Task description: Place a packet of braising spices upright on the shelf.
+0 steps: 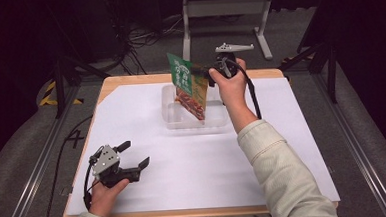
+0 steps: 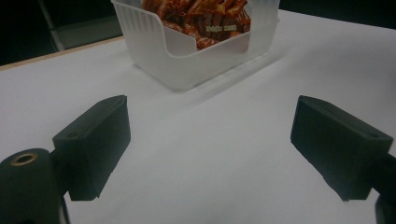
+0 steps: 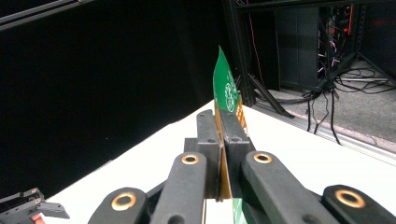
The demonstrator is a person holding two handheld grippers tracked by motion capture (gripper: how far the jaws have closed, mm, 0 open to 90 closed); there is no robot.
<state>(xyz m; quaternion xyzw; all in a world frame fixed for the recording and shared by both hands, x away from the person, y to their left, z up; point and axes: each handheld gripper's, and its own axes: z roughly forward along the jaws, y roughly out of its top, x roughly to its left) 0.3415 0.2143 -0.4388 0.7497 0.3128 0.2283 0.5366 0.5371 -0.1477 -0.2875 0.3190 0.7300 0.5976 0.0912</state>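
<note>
A green and orange snack packet [image 1: 189, 86] hangs upright with its lower end inside a clear plastic bin [image 1: 174, 120] at the back middle of the table. My right gripper [image 1: 201, 71] is shut on the packet's upper right edge; in the right gripper view the packet [image 3: 225, 86] sticks up from between the closed jaws [image 3: 219, 126]. My left gripper [image 1: 132, 155] rests open near the front left of the table, held by a hand, with nothing between its fingers [image 2: 95, 144]. The left gripper view faces the bin [image 2: 154, 46] with the packet's red picture [image 2: 201, 18] inside.
A white sheet [image 1: 193, 158] covers most of the wooden table [image 1: 129, 80]. A metal stand [image 1: 223, 9] and cables lie on the floor behind the table. Dark frame legs stand at both sides.
</note>
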